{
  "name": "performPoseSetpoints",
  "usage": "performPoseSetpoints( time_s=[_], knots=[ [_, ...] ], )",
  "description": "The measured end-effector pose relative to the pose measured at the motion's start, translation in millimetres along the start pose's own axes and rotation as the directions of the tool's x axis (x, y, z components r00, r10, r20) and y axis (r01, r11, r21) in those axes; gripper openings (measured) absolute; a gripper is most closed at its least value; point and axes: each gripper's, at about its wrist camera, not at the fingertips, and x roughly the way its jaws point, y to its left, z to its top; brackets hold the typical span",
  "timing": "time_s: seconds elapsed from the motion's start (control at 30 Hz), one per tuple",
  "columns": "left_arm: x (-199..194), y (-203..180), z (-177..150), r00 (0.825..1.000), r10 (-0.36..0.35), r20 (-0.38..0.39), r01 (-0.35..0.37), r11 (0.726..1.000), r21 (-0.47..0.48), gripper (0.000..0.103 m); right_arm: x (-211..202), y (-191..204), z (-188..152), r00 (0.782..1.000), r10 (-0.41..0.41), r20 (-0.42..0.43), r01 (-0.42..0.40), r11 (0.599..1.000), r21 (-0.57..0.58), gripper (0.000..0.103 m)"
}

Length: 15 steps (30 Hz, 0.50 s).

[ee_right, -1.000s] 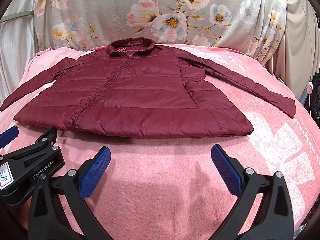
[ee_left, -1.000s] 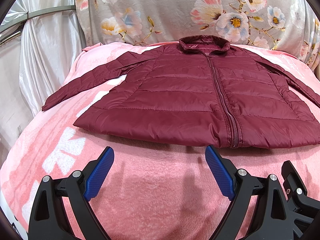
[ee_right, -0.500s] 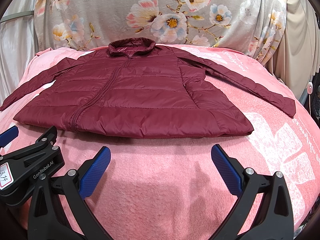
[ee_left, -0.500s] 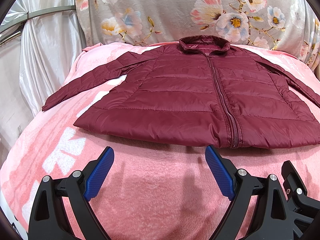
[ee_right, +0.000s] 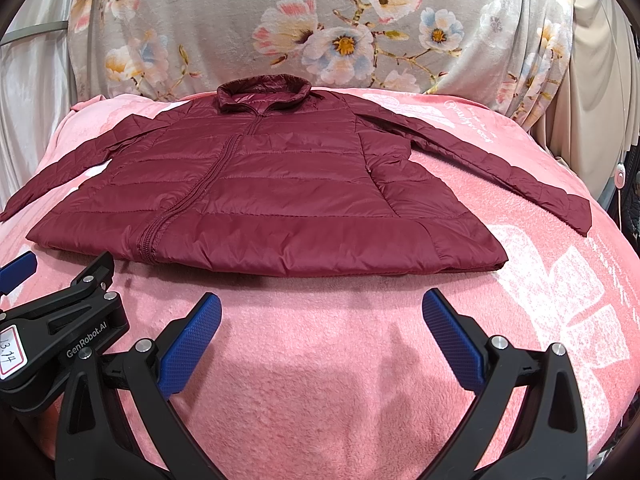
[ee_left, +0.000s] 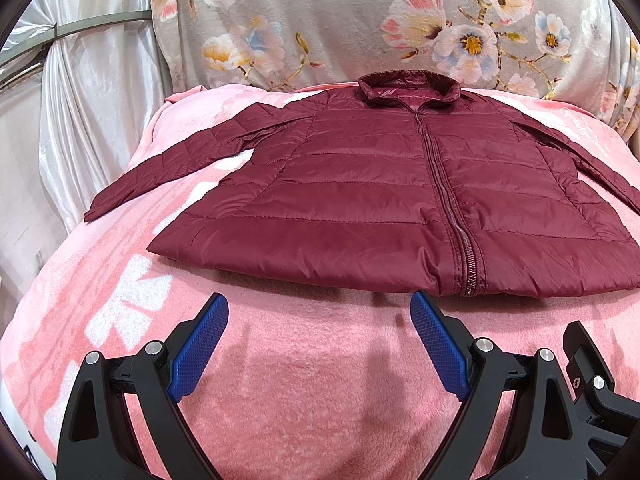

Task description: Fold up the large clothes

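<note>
A dark red quilted jacket lies flat and zipped on a pink blanket, collar at the far end, both sleeves spread outward. My left gripper hovers open just short of the hem, left of the zip, holding nothing. Over the blanket in front of the hem's right half, my right gripper is open and empty too. The left gripper's body shows at the lower left of the right wrist view.
A floral fabric backs the bed behind the collar. White drapes hang at the left, beige curtains at the right. The blanket drops off at both sides.
</note>
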Motion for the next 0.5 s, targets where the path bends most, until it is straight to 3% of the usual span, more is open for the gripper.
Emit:
performPoseSetpoints(
  time_s=[0.37,0.5],
  knots=[
    [-1.7,0.4,1.6,1.0,-0.004,-0.006,0.004,1.0,-0.002,0.089,-1.9,0.3,1.1,1.0,0.004,-0.009,-0.004,1.0,-0.003,0.098],
    [-4.8,6.9,5.2,1.0,-0.02,-0.013,0.02,1.0,-0.01,0.092,-0.1,-2.3,2.8,0.997,0.05,-0.054,-0.05,0.999,0.001,0.098]
  ],
)
